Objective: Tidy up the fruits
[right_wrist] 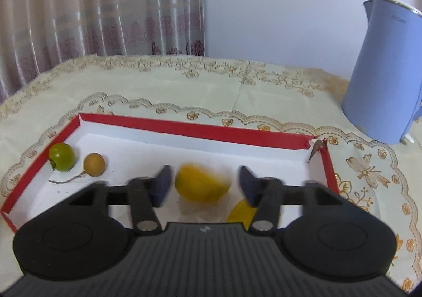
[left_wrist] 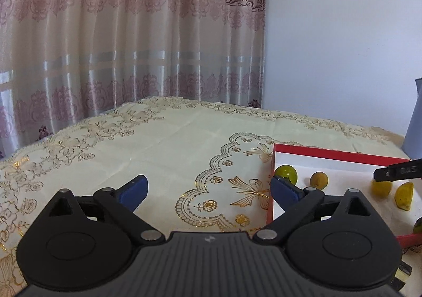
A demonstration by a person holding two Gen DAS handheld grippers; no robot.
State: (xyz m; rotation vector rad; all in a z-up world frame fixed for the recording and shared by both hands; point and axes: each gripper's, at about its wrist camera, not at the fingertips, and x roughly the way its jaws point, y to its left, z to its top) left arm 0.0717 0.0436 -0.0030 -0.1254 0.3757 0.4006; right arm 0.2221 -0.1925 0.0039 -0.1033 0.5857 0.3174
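Note:
A shallow red tray (right_wrist: 195, 127) with a white floor lies on the tablecloth; it also shows in the left wrist view (left_wrist: 327, 152). In it are a green round fruit (right_wrist: 62, 156) (left_wrist: 286, 173), a brown round fruit (right_wrist: 94, 164) (left_wrist: 319, 180) with a stem, a blurred yellow fruit (right_wrist: 201, 183) (left_wrist: 381, 187) and another yellow piece (right_wrist: 241, 212) (left_wrist: 403, 195). My right gripper (right_wrist: 204, 185) is open, its blue pads either side of the blurred yellow fruit, apart from it. My left gripper (left_wrist: 208, 191) is open and empty over the cloth, left of the tray.
A light blue electric kettle (right_wrist: 382, 73) stands at the table's back right, beyond the tray. The cream embroidered tablecloth (left_wrist: 158, 144) covers the table. A patterned curtain (left_wrist: 118, 33) and a white wall stand behind the table's far edge.

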